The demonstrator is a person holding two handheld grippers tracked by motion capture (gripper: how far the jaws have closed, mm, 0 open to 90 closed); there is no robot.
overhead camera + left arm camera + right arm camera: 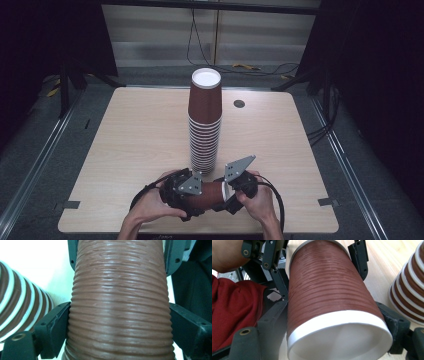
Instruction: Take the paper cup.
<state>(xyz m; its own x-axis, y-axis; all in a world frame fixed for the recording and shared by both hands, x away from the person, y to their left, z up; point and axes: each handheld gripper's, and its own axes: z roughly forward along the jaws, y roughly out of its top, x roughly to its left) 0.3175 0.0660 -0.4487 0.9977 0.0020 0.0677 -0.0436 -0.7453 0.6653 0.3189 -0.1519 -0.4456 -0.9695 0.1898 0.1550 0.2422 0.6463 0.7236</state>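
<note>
Brown ribbed paper cup (pixel 212 194) lies sideways at the table's 6 o'clock edge, spanned by both tools: right gripper (pixel 231 186) clamps its white-rimmed mouth end, left gripper (pixel 196 186) brackets the narrow base end, pads at the wall but grip pressure unclear, likely a handover. Tall stack of inverted cups (pixel 205 122) stands close at 12 o'clock on the wooden table (pixel 125 145), so a careless lift could knock it.

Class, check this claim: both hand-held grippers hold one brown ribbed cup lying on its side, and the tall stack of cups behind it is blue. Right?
Not quite: the cup stack is brown with white rims, not blue, as the high view shows. The left hand-held gripper and right hand-held gripper do hold one brown ribbed cup sideways.
</note>
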